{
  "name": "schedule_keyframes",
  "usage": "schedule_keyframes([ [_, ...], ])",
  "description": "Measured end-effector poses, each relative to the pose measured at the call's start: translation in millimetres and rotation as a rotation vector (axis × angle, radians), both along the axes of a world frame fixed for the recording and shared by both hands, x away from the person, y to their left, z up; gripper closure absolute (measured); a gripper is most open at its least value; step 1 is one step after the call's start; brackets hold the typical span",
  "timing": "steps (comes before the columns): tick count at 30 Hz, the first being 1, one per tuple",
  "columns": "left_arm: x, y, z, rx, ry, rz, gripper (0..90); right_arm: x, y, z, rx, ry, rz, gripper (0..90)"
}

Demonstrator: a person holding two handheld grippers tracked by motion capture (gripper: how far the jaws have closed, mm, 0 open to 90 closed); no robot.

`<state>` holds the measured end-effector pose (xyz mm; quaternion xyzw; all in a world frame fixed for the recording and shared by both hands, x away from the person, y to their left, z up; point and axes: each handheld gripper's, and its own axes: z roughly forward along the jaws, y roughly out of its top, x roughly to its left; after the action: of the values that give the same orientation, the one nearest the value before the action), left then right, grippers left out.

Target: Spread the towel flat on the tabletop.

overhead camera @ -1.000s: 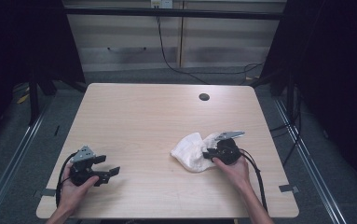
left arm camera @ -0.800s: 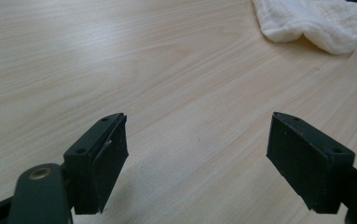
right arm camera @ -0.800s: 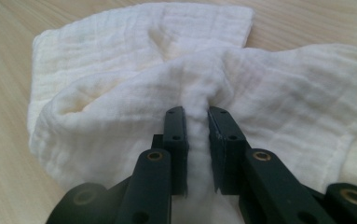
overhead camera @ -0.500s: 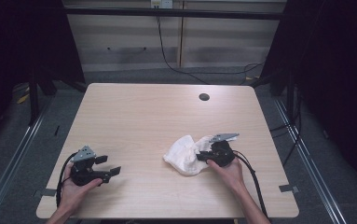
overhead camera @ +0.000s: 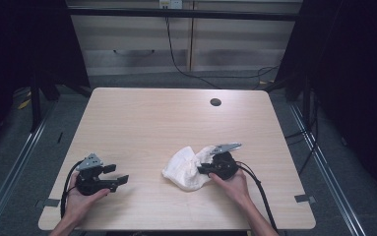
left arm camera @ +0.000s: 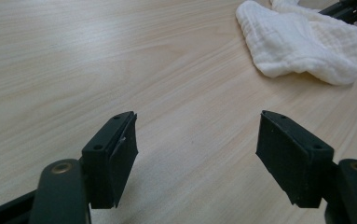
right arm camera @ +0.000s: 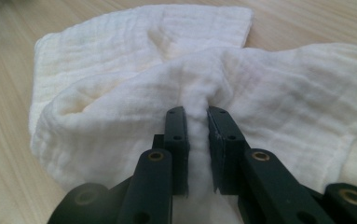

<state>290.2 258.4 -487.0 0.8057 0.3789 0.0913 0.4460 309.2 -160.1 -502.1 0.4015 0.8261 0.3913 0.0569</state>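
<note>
**White cloth pinched in right gripper, left gripper standing apart**

Right gripper (right arm camera: 197, 116) clamped on a raised fold of the white cloth (right arm camera: 134, 70), jaws nearly together with a ridge of fabric squeezed between the pads. Bulk of the cloth bunched ahead of the jaw tips and spilling to both sides of them, more of it heaped to the fore and left. Lying on the wooden table (overhead camera: 146, 123), wrinkled and partly doubled over itself.

Left gripper (overhead camera: 114, 178) wide apart, just now closing a little, nothing between the pads. Bare tabletop (left arm camera: 120, 56) between and ahead of its jaws. Cloth (left arm camera: 302, 42) well apart from it, far ahead and off toward the right jaw's side, with the tips of the other gripper (left arm camera: 348, 9) poking in beyond the cloth.

From the high view: both grippers held near the table's near edge, each in a hand (overhead camera: 80, 199), cloth (overhead camera: 186, 169) touching the right gripper (overhead camera: 202, 169) at the side that faces the left one, a small dark hole (overhead camera: 215, 102) in the tabletop far beyond. Not legible from there: the pinch itself. From the right gripper view: the exact fold caught between the pads, plus the crinkled weave of the fabric. From the left gripper view: the cloth's folded near edge resting flat on the wood.
</note>
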Motion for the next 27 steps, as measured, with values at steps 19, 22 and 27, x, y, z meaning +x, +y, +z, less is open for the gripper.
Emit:
schedule_keyframes([
  [19, 8.3, -24.8, 16.1, -0.014, -0.034, -0.029, 40.4, -15.0, 40.5, 0.9, 0.003, 0.005, 0.096, 77.7],
  [22, 12.2, -34.5, 19.2, -0.014, -0.03, -0.051, 41.5, -17.5, 46.7, 0.7, 0.01, 0.005, 0.113, 77.4],
  [27, 25.4, -54.3, 25.4, 0.018, -0.03, -0.082, 42.5, -21.1, 55.9, 0.1, 0.027, 0.016, 0.137, 76.9],
])
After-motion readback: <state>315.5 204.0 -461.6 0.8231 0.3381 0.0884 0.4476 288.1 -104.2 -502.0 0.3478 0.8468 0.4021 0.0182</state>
